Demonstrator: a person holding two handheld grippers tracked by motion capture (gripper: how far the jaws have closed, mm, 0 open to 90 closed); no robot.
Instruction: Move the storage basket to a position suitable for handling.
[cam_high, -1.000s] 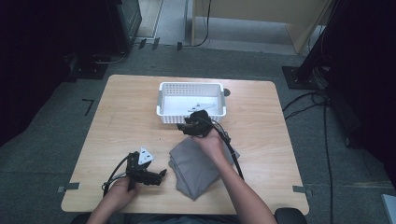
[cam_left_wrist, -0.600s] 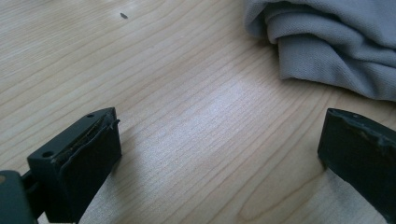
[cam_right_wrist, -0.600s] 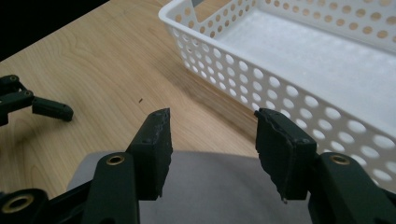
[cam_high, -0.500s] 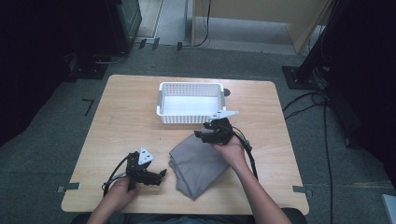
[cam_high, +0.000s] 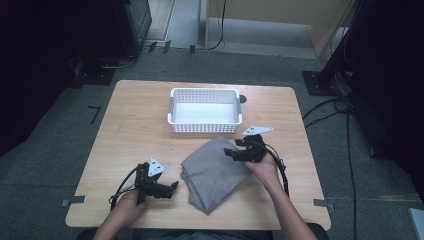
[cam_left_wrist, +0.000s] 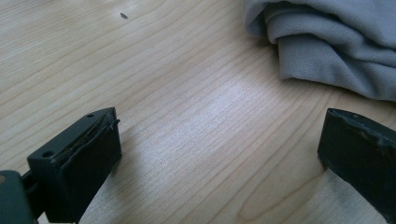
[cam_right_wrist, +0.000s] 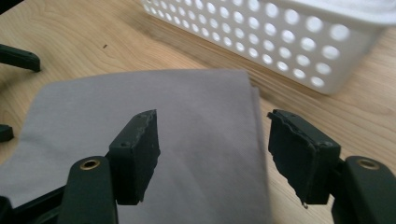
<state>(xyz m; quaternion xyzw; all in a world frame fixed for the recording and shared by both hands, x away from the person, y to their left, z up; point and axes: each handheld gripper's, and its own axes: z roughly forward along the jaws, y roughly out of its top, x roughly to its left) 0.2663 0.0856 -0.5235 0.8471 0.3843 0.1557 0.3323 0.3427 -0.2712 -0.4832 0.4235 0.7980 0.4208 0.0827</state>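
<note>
A folded grey cloth (cam_high: 214, 172) lies on the wooden table (cam_high: 132, 125), just in front of a white perforated basket (cam_high: 204, 129). My right gripper (cam_high: 234, 150) hovers over the cloth's right edge, pointing left. In the right gripper view its jaws (cam_right_wrist: 212, 144) are open and have just been opening; the cloth (cam_right_wrist: 140, 107) lies flat below the gap and neither pad presses on it. My left gripper (cam_high: 169, 189) rests low on the table left of the cloth. It stands wide open (cam_left_wrist: 219, 154) over bare wood, with the cloth's folded edge (cam_left_wrist: 327, 42) a little ahead.
The basket (cam_right_wrist: 289, 42) looks empty and sits at the table's middle back. Bare wood stretches left of the cloth and along the right side. Cables trail from both grippers toward the near table edge. Dark floor and equipment surround the table.
My right gripper has moved from the cloth's far corner by the basket to the right and nearer to me, and its jaws stand wider. The left gripper and cloth have stayed put.
</note>
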